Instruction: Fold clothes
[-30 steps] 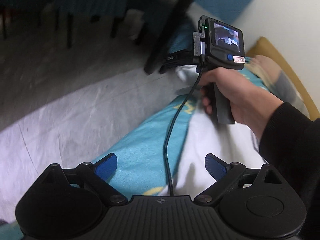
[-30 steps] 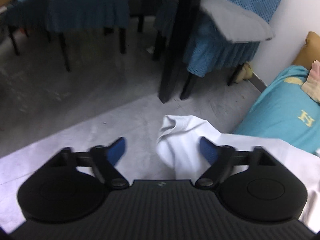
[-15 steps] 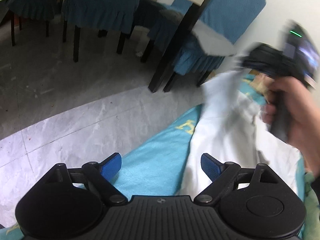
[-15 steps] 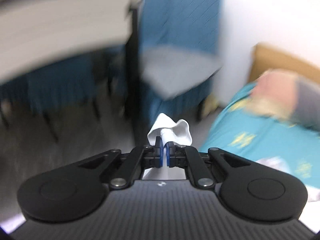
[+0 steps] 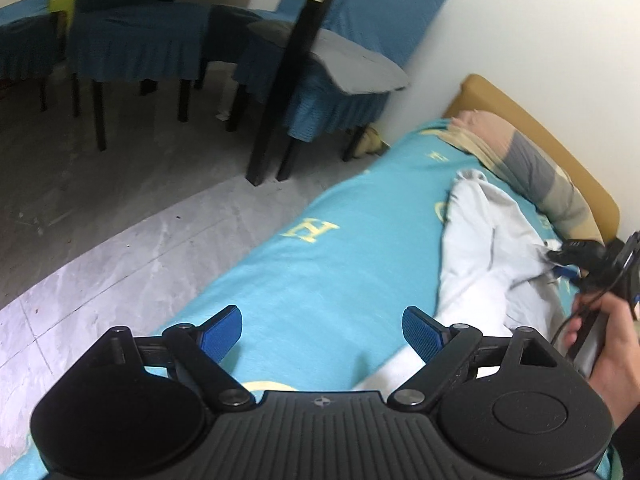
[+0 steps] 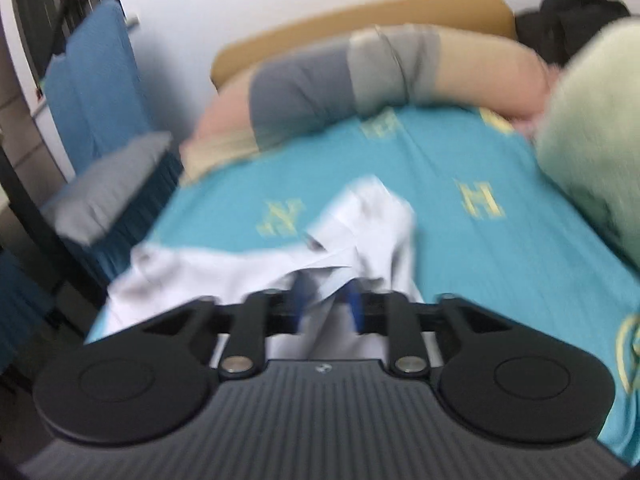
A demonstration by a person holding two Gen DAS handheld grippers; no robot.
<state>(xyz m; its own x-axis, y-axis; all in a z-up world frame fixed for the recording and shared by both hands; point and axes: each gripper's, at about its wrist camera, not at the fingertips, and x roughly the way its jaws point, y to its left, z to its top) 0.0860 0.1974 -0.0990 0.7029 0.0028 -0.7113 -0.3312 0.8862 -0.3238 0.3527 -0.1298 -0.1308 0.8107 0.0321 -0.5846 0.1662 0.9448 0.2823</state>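
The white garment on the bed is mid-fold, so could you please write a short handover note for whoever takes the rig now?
Left tongs: open, holding nothing, hovering over the teal bedsheet beside the garment's near end.
Right tongs: partly open with white cloth between the fingers; the frame is blurred, so the grip is uncertain.
White garment: bunched and wrinkled along the bed's far side, near the striped pillow.
Done: no neat fold visible.
Left: spread it flat, then make the folds.
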